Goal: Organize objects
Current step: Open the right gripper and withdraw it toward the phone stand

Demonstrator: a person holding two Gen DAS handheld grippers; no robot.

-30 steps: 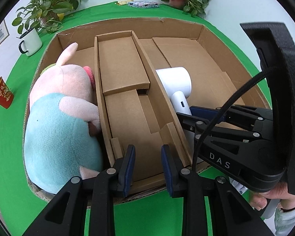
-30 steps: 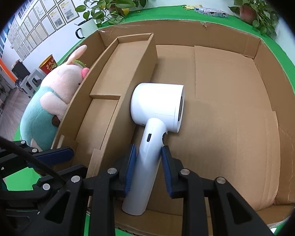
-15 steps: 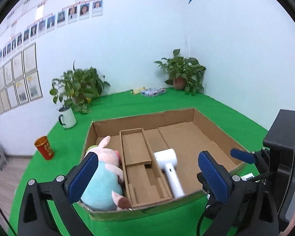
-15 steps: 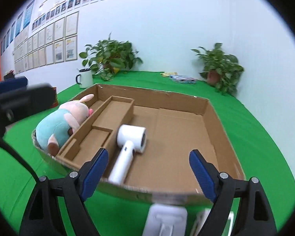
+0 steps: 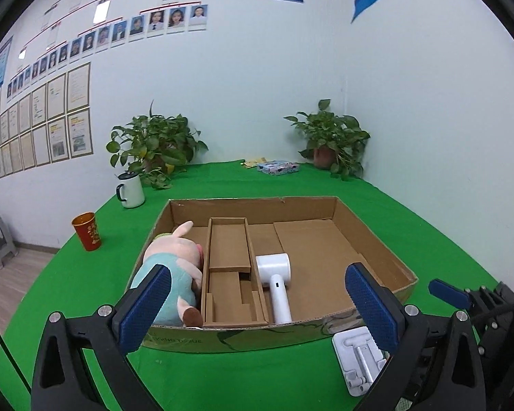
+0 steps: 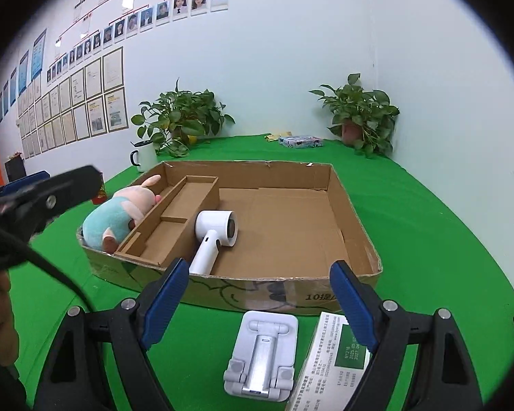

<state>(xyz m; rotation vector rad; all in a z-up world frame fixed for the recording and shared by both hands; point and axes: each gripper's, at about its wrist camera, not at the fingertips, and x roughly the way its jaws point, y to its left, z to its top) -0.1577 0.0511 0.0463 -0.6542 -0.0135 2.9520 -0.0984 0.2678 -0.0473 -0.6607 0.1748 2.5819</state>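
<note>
Left gripper (image 5: 257, 311): jaws spread wide, nothing between the blue pads; held above the green cloth, short of the box's near wall.
Right gripper (image 6: 258, 303): jaws wide apart too, empty; also short of the near wall, the left gripper's black frame showing at its left edge.
Cardboard box (image 5: 377, 239): shallow open tray straight ahead of both grippers, split by a narrow cardboard insert (image 5: 229, 257) that runs away from the left gripper.
Hair dryer (image 5: 276, 274): white, lying flat on the box floor just right of the insert, ahead of the left gripper and slightly right of its midline; handle points back toward the grippers, head farther in. In the right wrist view (image 6: 216, 236) it sits ahead and left of centre, nozzle opening facing right.
Plush pig (image 5: 169, 274): pink with teal body, lying in the compartment left of the insert, partly behind the left gripper's left pad.
Phone stand (image 6: 260, 352): white, folded, flat on the cloth between the right gripper's fingers, outside the box.
White carton (image 6: 339, 349): printed box with a green label, just right of the stand, under the right gripper's right finger.
Background, far beyond the box: white mug (image 5: 131, 190), red cup (image 5: 87, 231), two potted plants (image 5: 154, 145).
</note>
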